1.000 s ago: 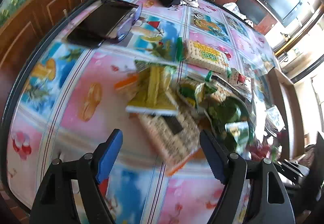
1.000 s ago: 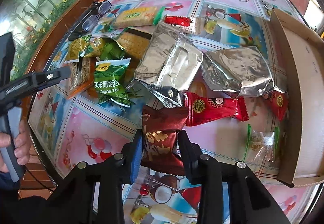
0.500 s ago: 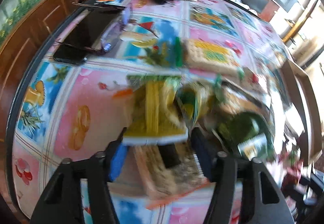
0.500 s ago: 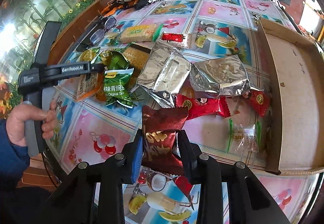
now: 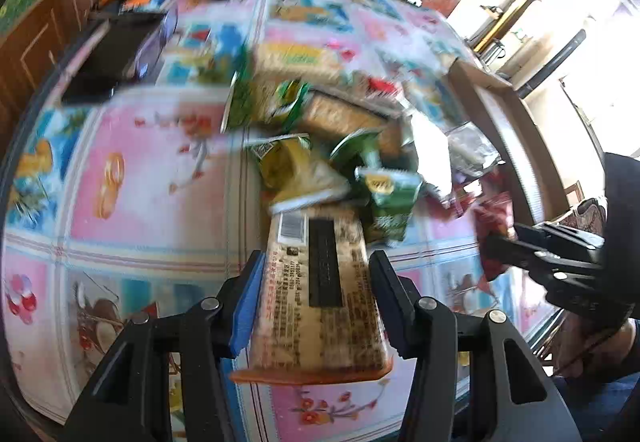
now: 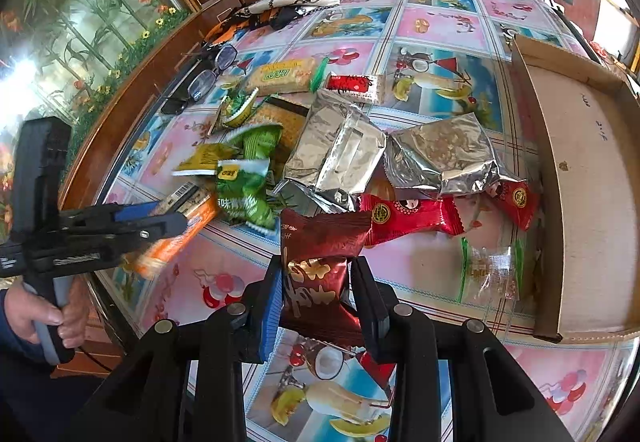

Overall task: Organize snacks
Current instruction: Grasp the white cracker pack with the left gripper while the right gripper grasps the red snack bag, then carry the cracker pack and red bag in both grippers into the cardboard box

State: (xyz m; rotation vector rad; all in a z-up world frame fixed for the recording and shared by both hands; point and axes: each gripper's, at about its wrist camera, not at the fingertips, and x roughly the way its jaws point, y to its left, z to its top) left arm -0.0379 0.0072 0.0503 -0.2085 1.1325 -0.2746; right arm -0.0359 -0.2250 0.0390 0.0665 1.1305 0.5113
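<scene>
- Dark-red snack packet (image 6: pixel 316 282) pinched firmly between right gripper (image 6: pixel 316 294) pads, above tabletop (image 6: pixel 432 266) near its front edge.
- Orange-edged cracker pack (image 5: pixel 320 294) between closing left gripper (image 5: pixel 318 294) jaws, pads touching, near front-left tabletop edge.
- Cardboard box (image 6: pixel 592 178) along right edge.

From my right wrist view: a heap of packets sits mid-desk (image 6: pixel 440 22). The open brown cardboard box (image 6: pixel 592 178) lies along its right. Two crumpled silver foil bags (image 6: pixel 336 158) lie side by side at centre, small green snack packets (image 6: pixel 248 194) to their left, a long red wrapper (image 6: pixel 404 218) in front. Dark-framed eyeglasses (image 6: pixel 212 74) rest behind-left, near the desk edge; a clear zip bag (image 6: pixel 492 270) lies just beside the box.
</scene>
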